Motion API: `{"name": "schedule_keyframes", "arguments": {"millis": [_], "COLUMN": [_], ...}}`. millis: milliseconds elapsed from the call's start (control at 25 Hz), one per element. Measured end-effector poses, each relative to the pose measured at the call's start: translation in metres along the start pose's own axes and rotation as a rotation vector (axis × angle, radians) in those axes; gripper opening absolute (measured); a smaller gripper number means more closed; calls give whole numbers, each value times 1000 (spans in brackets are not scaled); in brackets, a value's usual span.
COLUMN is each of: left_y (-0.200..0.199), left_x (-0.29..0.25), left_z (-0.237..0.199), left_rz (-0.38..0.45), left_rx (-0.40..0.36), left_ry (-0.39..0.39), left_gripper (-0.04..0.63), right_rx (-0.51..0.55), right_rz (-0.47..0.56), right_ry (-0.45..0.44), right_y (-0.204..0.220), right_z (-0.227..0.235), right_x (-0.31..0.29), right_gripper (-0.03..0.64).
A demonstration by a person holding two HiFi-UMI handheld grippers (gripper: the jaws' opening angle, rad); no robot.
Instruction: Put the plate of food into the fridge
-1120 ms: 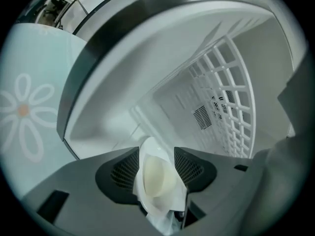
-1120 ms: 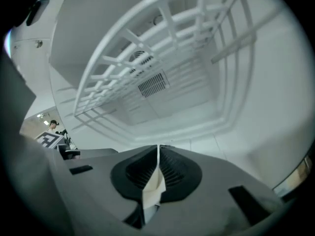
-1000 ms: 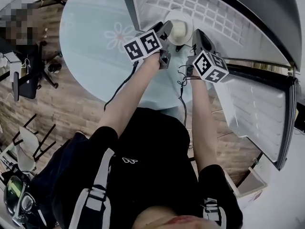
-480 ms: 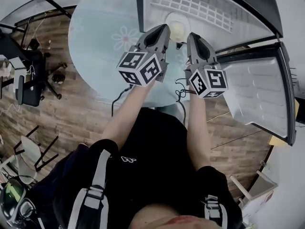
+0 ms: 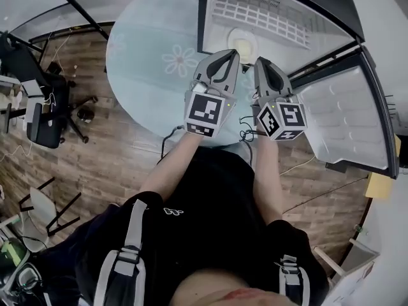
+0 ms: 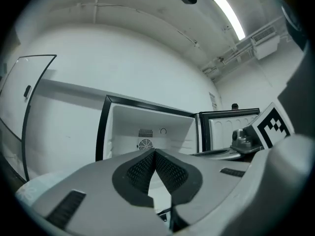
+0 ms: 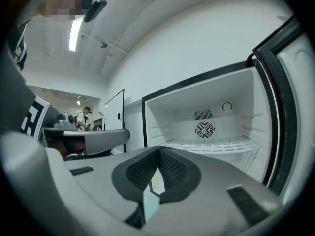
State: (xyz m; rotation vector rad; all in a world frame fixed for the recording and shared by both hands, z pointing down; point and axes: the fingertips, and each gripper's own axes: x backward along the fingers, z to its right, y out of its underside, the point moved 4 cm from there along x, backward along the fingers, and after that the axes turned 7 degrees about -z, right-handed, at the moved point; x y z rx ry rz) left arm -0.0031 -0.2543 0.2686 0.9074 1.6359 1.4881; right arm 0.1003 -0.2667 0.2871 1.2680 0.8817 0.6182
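A white plate of pale food (image 5: 243, 43) lies inside the open fridge (image 5: 210, 18), in front of its wire shelf (image 5: 268, 14). My left gripper (image 5: 231, 52) hovers just short of the plate, its jaws shut with nothing between them. My right gripper (image 5: 262, 60) is alongside it, also shut and empty. In the left gripper view the pads (image 6: 142, 168) meet at the left gripper (image 6: 154, 151), facing the white fridge interior (image 6: 147, 127). In the right gripper view the right gripper (image 7: 158, 150) points at the wire shelf (image 7: 216, 145) and back-wall fan (image 7: 204, 129). The plate is hidden in both gripper views.
The fridge door (image 5: 347, 120) stands swung open at the right. A round pale-blue table (image 5: 153, 69) with a flower print lies left of the fridge. Black chairs (image 5: 38, 116) stand on the wooden floor at the far left. A person (image 7: 82, 117) stands in the distance.
Both grippers have drawn back from the plate, which stays in the fridge. The left jaws, open beside the plate a second ago, are now shut and empty.
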Motion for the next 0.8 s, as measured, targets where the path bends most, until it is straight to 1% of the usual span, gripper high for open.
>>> {"name": "schedule_keyframes", "arguments": {"millis": [160,680,800], "left_y": [-3,5,3], "left_x": [5,2,-3], "left_z": [-2,-11,-14], "left_rz": [10,-16,-5], "left_rx": [-5,49,73], "left_ry": [-5,6,-1], "left_gripper": [-9,-9,-9], "right_rx": [19,72,98], "right_rz": [-2,-3,-2], "right_ry": [-15,-35,-30], "right_y": [-1,-14,-20], "right_z": [-8,-16,-14], "right_x": [-2,-15,-16], "right_gripper": [2,2,2]}}
